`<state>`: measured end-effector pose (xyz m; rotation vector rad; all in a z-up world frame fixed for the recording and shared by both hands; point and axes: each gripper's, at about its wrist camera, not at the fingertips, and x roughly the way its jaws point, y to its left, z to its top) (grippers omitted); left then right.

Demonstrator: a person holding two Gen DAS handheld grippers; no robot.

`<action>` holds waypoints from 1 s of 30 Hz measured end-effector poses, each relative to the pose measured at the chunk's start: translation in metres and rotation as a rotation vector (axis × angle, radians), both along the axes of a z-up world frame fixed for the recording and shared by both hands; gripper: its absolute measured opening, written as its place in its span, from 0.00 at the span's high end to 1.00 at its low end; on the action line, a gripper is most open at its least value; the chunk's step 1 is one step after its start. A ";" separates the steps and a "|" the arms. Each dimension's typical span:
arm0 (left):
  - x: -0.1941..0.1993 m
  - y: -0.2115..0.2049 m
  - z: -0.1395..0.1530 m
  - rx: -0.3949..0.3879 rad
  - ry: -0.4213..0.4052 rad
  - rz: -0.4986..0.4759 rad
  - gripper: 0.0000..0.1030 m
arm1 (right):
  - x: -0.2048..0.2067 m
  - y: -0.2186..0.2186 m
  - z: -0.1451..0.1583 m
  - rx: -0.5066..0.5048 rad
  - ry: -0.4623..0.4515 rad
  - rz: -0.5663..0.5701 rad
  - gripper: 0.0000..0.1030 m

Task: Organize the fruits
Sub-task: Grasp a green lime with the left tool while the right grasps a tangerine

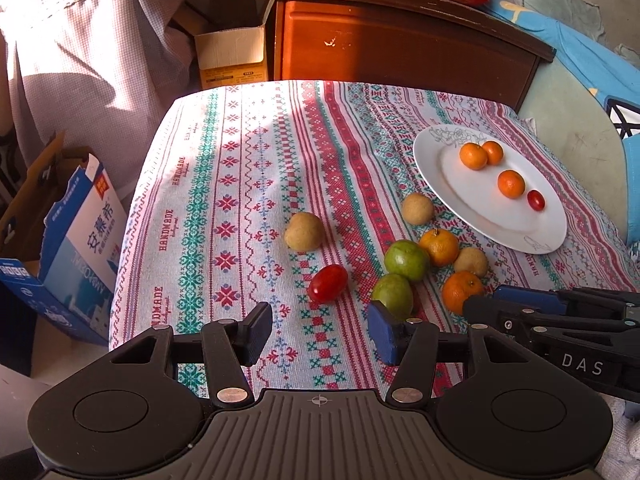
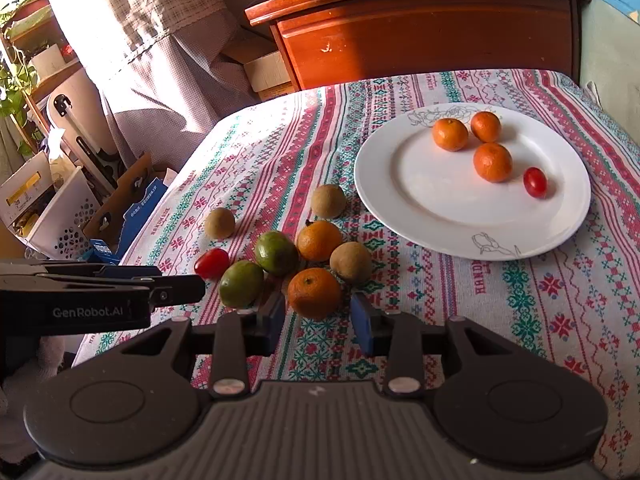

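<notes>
A white plate (image 1: 480,216) (image 2: 420,184) at the right of the patterned cloth holds three mandarins and a cherry tomato (image 2: 535,182). Loose fruit lies in front of it: two green fruits, two oranges, three brownish round fruits and a red tomato (image 1: 327,283). My left gripper (image 1: 320,332) is open and empty, low over the cloth, with the tomato just ahead of it and a green fruit (image 1: 394,294) behind its right finger. My right gripper (image 2: 317,320) is open, and the near orange (image 2: 315,293) (image 1: 460,294) sits at the mouth of its fingertips with a small gap to the pads.
A wooden cabinet (image 1: 400,48) stands behind the table, with a cardboard box (image 1: 232,56) beside it. A blue carton (image 1: 76,240) sits on the floor at the left table edge. Curtain hangs at the back left; a bed with blue cover lies at the right.
</notes>
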<state>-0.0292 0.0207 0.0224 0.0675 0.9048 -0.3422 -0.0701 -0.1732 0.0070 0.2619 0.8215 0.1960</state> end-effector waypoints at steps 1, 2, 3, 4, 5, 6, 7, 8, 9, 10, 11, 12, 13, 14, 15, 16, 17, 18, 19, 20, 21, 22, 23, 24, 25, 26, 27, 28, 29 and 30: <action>0.000 0.000 0.000 -0.003 0.000 -0.002 0.49 | 0.001 0.002 -0.001 -0.001 0.001 0.004 0.64; -0.001 0.000 -0.001 -0.005 0.000 -0.004 0.50 | 0.002 0.003 -0.002 -0.001 0.001 0.007 0.64; -0.001 0.000 -0.001 -0.006 0.001 -0.007 0.50 | 0.003 0.004 -0.003 -0.003 0.000 0.010 0.64; -0.001 -0.001 -0.001 -0.008 0.002 -0.011 0.50 | 0.004 0.005 -0.004 -0.008 0.000 0.013 0.64; -0.002 -0.001 -0.002 -0.010 0.002 -0.017 0.51 | 0.005 0.005 -0.005 -0.014 -0.004 0.014 0.64; -0.003 -0.002 -0.003 -0.012 0.002 -0.023 0.52 | 0.005 0.006 -0.005 -0.018 -0.011 0.016 0.65; -0.003 -0.003 -0.003 -0.013 0.003 -0.029 0.54 | 0.004 0.006 -0.005 -0.023 -0.012 0.021 0.68; -0.004 -0.005 -0.004 -0.015 0.004 -0.037 0.54 | 0.004 0.006 -0.005 -0.023 -0.011 0.024 0.70; -0.005 -0.007 -0.005 -0.016 0.004 -0.046 0.54 | 0.004 0.005 -0.004 -0.023 -0.008 0.021 0.70; -0.007 -0.010 -0.006 -0.018 0.004 -0.057 0.54 | 0.003 0.002 -0.004 -0.019 -0.005 0.016 0.70; -0.008 -0.012 -0.006 -0.020 0.002 -0.070 0.54 | 0.003 0.000 -0.004 -0.012 -0.001 0.014 0.70; -0.009 -0.015 -0.006 -0.022 -0.002 -0.081 0.54 | 0.002 -0.002 -0.003 -0.008 0.003 0.013 0.70; -0.009 -0.017 -0.006 -0.025 -0.005 -0.089 0.55 | 0.001 -0.003 -0.003 -0.007 0.005 0.012 0.70; -0.010 -0.019 -0.006 -0.028 -0.010 -0.096 0.56 | 0.000 -0.005 -0.002 -0.009 0.005 0.010 0.70; -0.010 -0.021 -0.007 -0.028 -0.013 -0.100 0.57 | -0.001 -0.007 -0.002 -0.011 0.007 0.006 0.70; -0.010 -0.024 -0.007 -0.029 -0.015 -0.105 0.58 | -0.003 -0.009 -0.001 -0.010 0.010 0.000 0.70; -0.009 -0.025 -0.008 -0.029 -0.018 -0.108 0.60 | -0.004 -0.012 -0.001 -0.007 0.012 -0.005 0.70; -0.009 -0.027 -0.008 -0.029 -0.021 -0.109 0.60 | -0.005 -0.014 -0.001 -0.004 0.014 -0.010 0.70; -0.008 -0.028 -0.009 -0.028 -0.025 -0.110 0.61 | -0.006 -0.016 0.000 -0.002 0.017 -0.015 0.70; -0.008 -0.029 -0.009 -0.027 -0.028 -0.109 0.64 | -0.007 -0.018 0.000 -0.003 0.020 -0.019 0.70; -0.007 -0.031 -0.010 -0.028 -0.030 -0.110 0.65 | -0.008 -0.020 -0.001 -0.005 0.023 -0.026 0.70; -0.006 -0.032 -0.011 -0.030 -0.031 -0.114 0.66 | -0.008 -0.022 -0.001 -0.004 0.024 -0.033 0.70; -0.006 -0.034 -0.012 -0.029 -0.034 -0.117 0.67 | -0.008 -0.023 -0.001 0.000 0.025 -0.039 0.70; -0.006 -0.035 -0.013 -0.024 -0.037 -0.118 0.68 | -0.008 -0.025 -0.001 0.003 0.026 -0.044 0.70; -0.005 -0.037 -0.014 -0.019 -0.042 -0.117 0.68 | -0.008 -0.025 -0.001 0.004 0.027 -0.047 0.70; -0.005 -0.038 -0.016 -0.018 -0.046 -0.115 0.68 | -0.008 -0.026 -0.001 0.002 0.028 -0.051 0.70; -0.004 -0.039 -0.016 -0.018 -0.045 -0.114 0.68 | -0.008 -0.027 -0.002 0.003 0.029 -0.055 0.70; -0.003 -0.040 -0.018 -0.015 -0.043 -0.114 0.68 | -0.009 -0.028 -0.002 0.006 0.030 -0.057 0.70; -0.002 -0.042 -0.018 -0.011 -0.042 -0.115 0.68 | -0.008 -0.028 -0.002 0.008 0.031 -0.057 0.70; -0.001 -0.043 -0.019 -0.006 -0.043 -0.115 0.68 | -0.009 -0.028 -0.002 0.009 0.031 -0.056 0.70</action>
